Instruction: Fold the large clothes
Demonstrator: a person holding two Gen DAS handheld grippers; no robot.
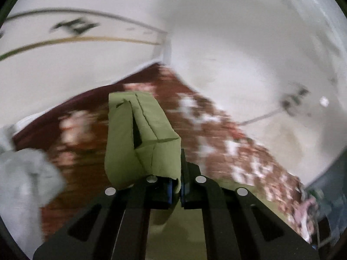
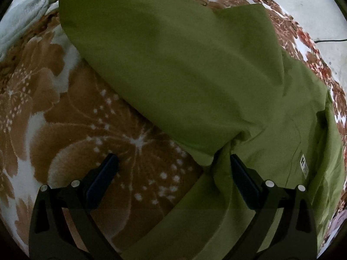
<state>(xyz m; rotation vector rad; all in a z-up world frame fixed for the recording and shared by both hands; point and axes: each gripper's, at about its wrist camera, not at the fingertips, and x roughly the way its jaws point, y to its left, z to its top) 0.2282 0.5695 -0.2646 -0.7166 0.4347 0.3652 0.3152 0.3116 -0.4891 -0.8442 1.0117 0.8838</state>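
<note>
Item: green garment [image 2: 184, 69], fold partly made, more folding left by my judgement.

At left of the left wrist view, a pale grey cloth [image 1: 26, 173]; at centre, my left gripper [image 1: 176, 191] is pinching a hemmed garment end aloft. My right gripper [image 2: 173, 173] is hovering wide, empty, over the floral blanket [image 2: 65, 130], the garment's folded bulk lying upper right.

My left wrist view is smeared with motion blur: the floral blanket [image 1: 227, 134] and the pale wall [image 1: 227, 43] streak, while the olive-green garment [image 1: 138, 134] stays crisp. My right wrist view is sharp but dim, with soft, diffuse light and gentle shadows in the cloth folds. Both views bow at the edges inside black fisheye rims.
</note>
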